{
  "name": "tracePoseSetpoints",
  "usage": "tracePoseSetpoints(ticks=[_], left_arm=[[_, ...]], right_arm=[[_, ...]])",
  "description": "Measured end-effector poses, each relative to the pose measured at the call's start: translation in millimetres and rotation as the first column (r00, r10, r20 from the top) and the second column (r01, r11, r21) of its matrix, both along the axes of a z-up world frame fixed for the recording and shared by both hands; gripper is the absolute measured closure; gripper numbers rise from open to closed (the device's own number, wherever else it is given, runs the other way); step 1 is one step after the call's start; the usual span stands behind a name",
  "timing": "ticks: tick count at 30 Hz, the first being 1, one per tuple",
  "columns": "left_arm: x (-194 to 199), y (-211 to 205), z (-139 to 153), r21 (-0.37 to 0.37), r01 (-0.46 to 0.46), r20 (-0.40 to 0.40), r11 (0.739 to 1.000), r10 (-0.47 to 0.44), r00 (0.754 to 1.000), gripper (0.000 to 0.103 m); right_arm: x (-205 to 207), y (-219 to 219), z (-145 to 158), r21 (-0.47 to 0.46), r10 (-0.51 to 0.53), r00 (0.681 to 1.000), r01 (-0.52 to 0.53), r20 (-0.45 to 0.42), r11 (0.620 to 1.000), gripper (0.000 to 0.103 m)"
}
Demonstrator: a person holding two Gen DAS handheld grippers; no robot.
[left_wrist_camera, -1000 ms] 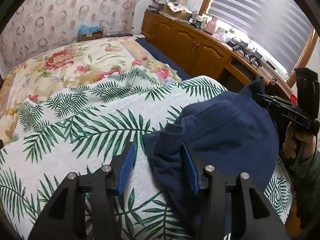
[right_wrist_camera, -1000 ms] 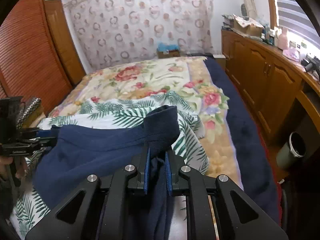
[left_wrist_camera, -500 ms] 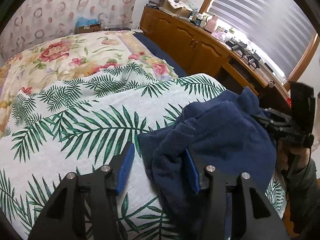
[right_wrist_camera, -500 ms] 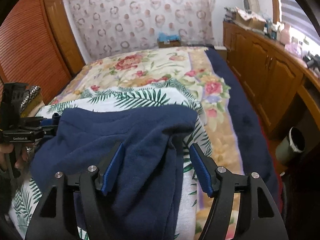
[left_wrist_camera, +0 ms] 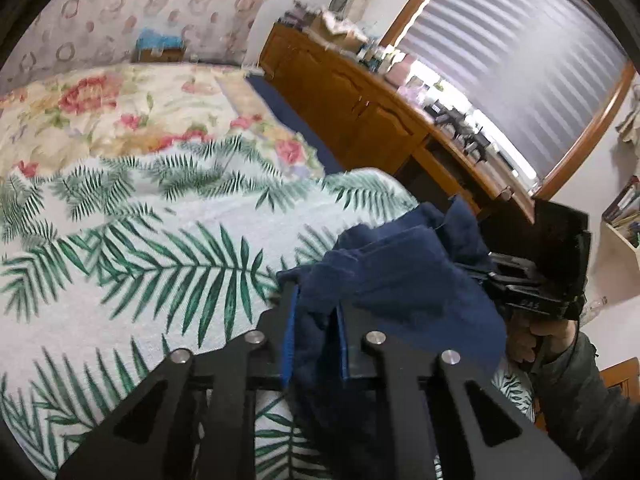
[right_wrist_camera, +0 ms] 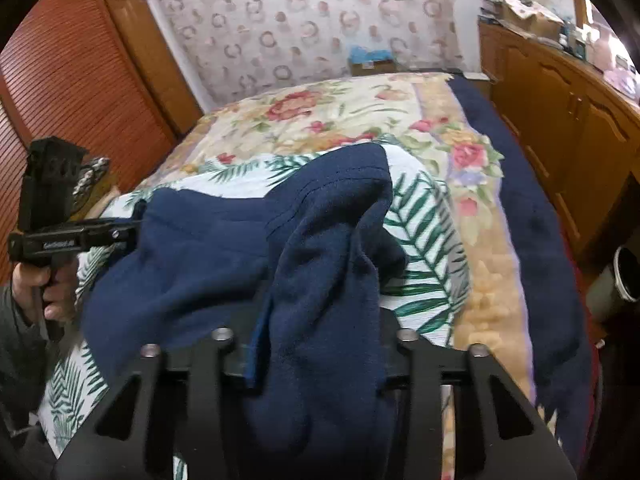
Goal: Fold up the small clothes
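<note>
Both tongs close again on navy garment over the bed

The left tongs (left_wrist_camera: 314,320), open on the cloth a second ago, now pinch a fold of the navy garment (right_wrist_camera: 224,264); the right tongs (right_wrist_camera: 316,344), spread wide half a second back, appear narrowed around a bunched corner, their pads mostly hidden. The garment hangs between them above the palm-print blanket (left_wrist_camera: 160,240), seemingly ready for a fold.

Navy garment (right_wrist_camera: 224,264) on palm-print bedspread (left_wrist_camera: 132,248)

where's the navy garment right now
The navy garment lies on the palm-leaf blanket at the near end of the bed, bunched between the left gripper and the right gripper.
</note>
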State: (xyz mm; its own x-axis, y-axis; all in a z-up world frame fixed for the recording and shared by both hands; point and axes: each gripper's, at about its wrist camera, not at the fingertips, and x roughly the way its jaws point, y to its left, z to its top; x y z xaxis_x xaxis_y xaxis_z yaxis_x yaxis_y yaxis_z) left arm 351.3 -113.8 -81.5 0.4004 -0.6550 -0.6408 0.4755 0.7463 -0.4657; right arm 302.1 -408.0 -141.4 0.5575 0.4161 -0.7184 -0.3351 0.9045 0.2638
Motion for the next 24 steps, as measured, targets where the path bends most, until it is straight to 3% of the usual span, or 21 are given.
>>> tracePoseSetpoints(ticks=[2,12,24], left_arm=[[-8,6,13,-0.028,-0.001,0.03,1.0,0.002,1.0,0.091],[-62,41,77,-0.033,-0.053,0.214,0.998,0.059,0.975,0.092],[-117,128,118,-0.011,-0.226,0.338,0.974,0.216,0.916,0.092]], right_arm=[[-4,0,4,0.003,-0.005,1.0,0.005,0.015,1.0,0.081],[-35,14,50,0.051,-0.036,0.981,0.026,0.193,0.998,0.085],[-38,97,103,0.047,0.099,0.944,-0.12,0.314,0.992,0.085]])
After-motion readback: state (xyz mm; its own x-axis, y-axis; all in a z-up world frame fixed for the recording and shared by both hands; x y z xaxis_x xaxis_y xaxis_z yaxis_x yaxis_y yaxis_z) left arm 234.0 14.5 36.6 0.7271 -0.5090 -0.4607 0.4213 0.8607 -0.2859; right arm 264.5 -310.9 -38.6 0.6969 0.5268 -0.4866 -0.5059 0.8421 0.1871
